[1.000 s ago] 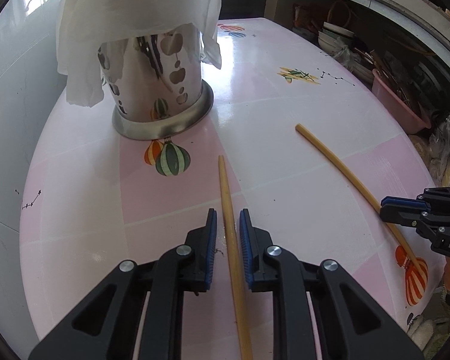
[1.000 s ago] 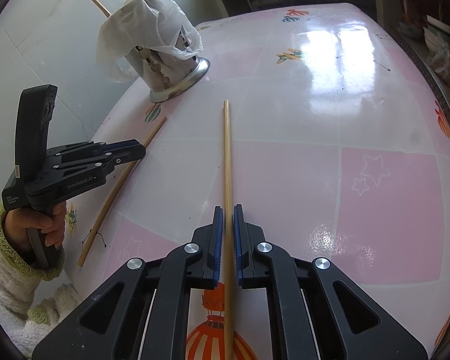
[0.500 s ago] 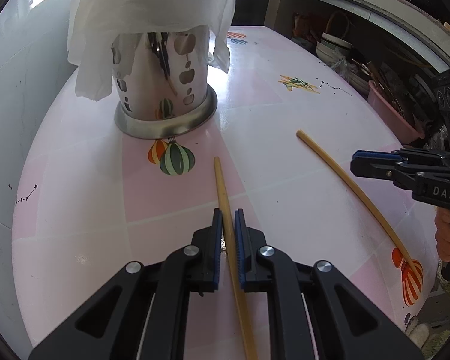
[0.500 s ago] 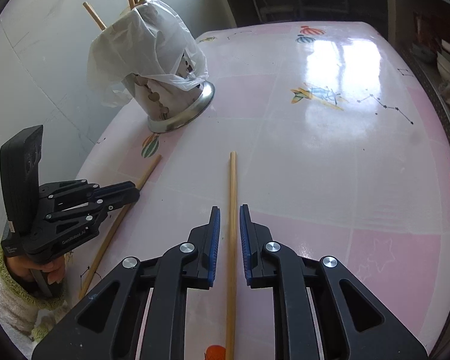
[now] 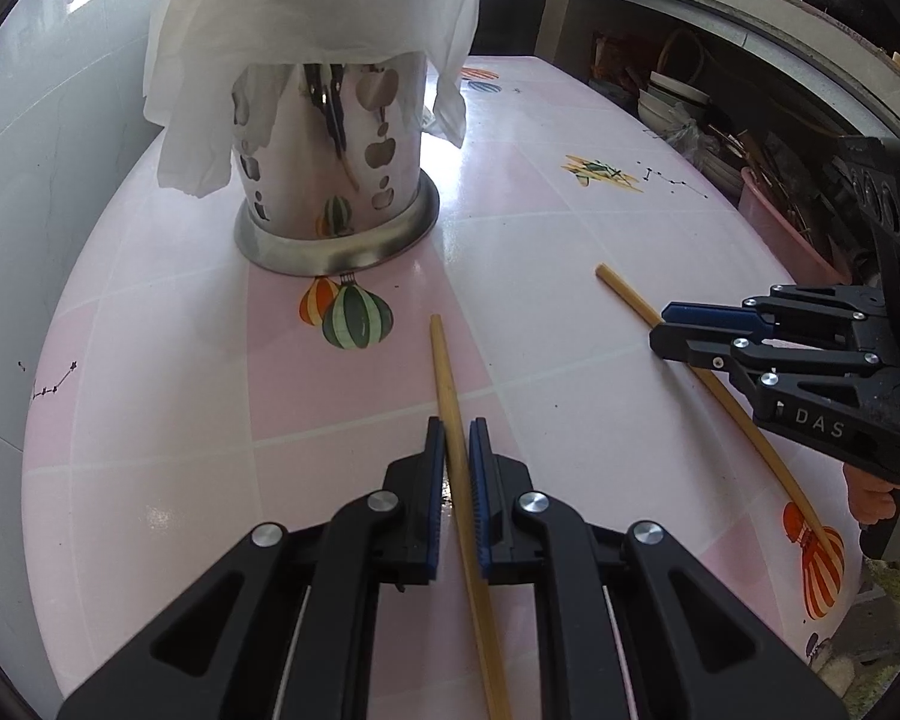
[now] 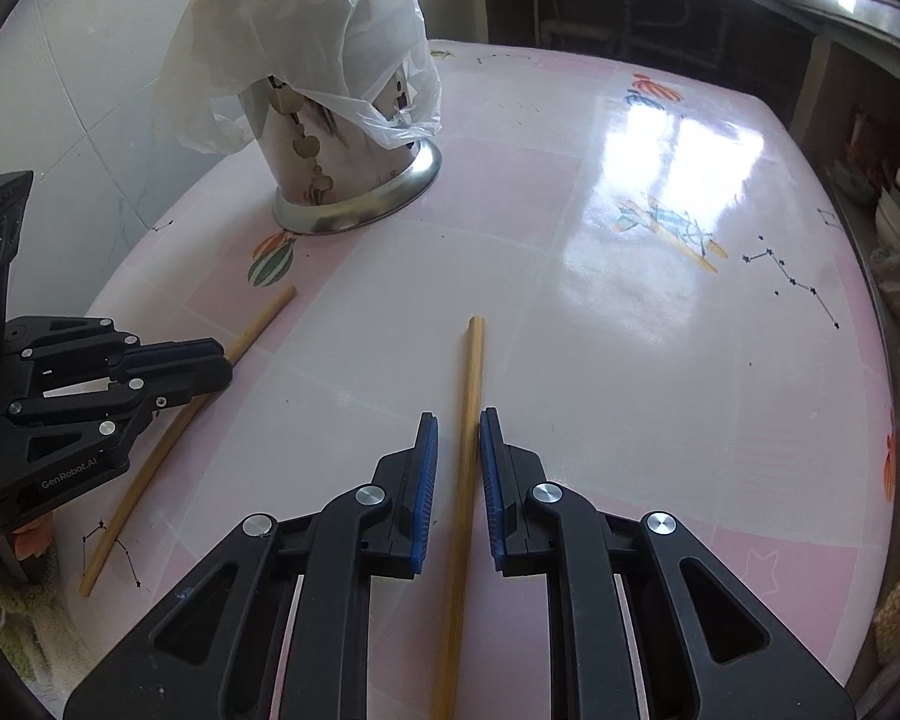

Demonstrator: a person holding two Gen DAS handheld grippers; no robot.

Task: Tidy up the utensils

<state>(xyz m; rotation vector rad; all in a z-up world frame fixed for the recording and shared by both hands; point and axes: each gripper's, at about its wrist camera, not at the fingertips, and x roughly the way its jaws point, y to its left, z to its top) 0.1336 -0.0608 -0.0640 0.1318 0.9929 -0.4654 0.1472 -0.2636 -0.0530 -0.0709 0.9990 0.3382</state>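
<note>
Two bamboo chopsticks lie on the pink balloon-print table (image 5: 168, 396). My left gripper (image 5: 456, 438) is shut on the left chopstick (image 5: 444, 372), a short way back from its far tip. In the right wrist view my right gripper (image 6: 457, 438) straddles the right chopstick (image 6: 473, 360); its jaws are open, with a gap at the left pad. Each gripper also shows in the other's view: the right gripper (image 5: 660, 324) over its chopstick (image 5: 624, 294), the left gripper (image 6: 225, 360) on its chopstick (image 6: 264, 318). A perforated steel utensil holder (image 5: 330, 180) (image 6: 342, 180) stands beyond, draped with a white plastic bag (image 5: 306, 18).
A white wall (image 5: 24, 120) borders the table on the left. Shelves with bowls (image 5: 672, 102) and a pink basin (image 5: 774, 228) lie past the right edge. A hand (image 5: 870, 498) holds the right gripper near the table's front right corner.
My left jaws have closed onto their chopstick. My right gripper has slid forward along its chopstick toward the holder, rolled somewhat, and its jaws stand slightly wider.
</note>
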